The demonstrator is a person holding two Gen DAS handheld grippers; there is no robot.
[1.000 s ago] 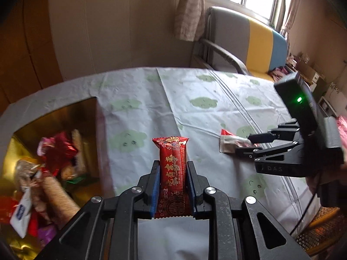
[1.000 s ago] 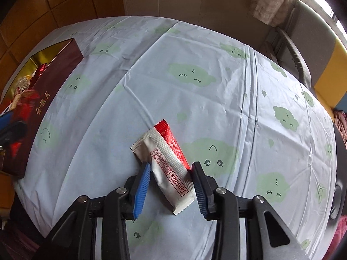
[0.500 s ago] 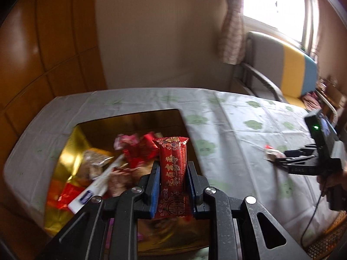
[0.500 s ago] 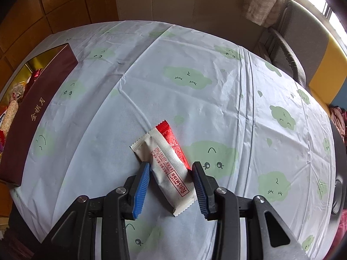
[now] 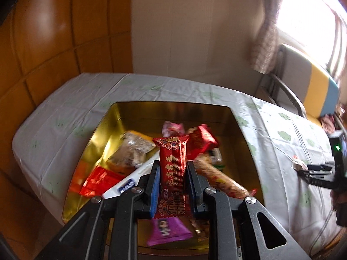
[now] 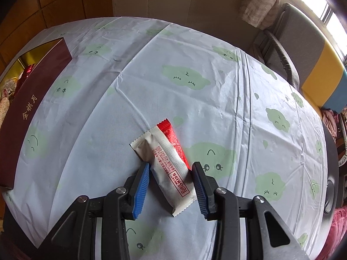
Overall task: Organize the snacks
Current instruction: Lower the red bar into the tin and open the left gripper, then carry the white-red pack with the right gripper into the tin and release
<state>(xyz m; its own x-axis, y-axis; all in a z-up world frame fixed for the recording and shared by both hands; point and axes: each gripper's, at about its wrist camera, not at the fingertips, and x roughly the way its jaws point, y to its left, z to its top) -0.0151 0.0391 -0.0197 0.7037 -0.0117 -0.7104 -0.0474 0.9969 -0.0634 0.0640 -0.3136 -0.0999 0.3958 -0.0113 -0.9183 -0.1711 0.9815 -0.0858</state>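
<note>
L gripper (image 5: 173, 186) is pinching the red snack bar (image 5: 173, 162) upright, jaws pressed tight on both its sides, and hovering over the gold box (image 5: 102, 134) at center of the left wrist view. Box is already holding a pile: purple packet (image 5: 168, 229) at bottom center, long roll (image 5: 221, 179) to the right, red wrappers and a tan bag (image 5: 132, 151) at center left.

R gripper (image 6: 171, 186) is sitting low on the counter (image 6: 195, 49), jaws spread either side of the white-and-red packet (image 6: 168, 166) at lower center of the right wrist view. Pads look to be touching the packet's edges or just beside them; can't tell if they're biting. Packet is lying flat and skewed across the gap, not square to the pads.

Risks imo:
- Bar is standing tall above the pile, so on release it's prob tipping or landing across the other snacks instead of settling flat.
- Skewed packet + slick tablecloth: closing jaws could be spinning it or squirting it out, or snagging cloth under a pad.
- Maroon box wall (image 6: 32, 99) is standing at far left of the right wrist view, so a low carry could be clipping it.
</note>
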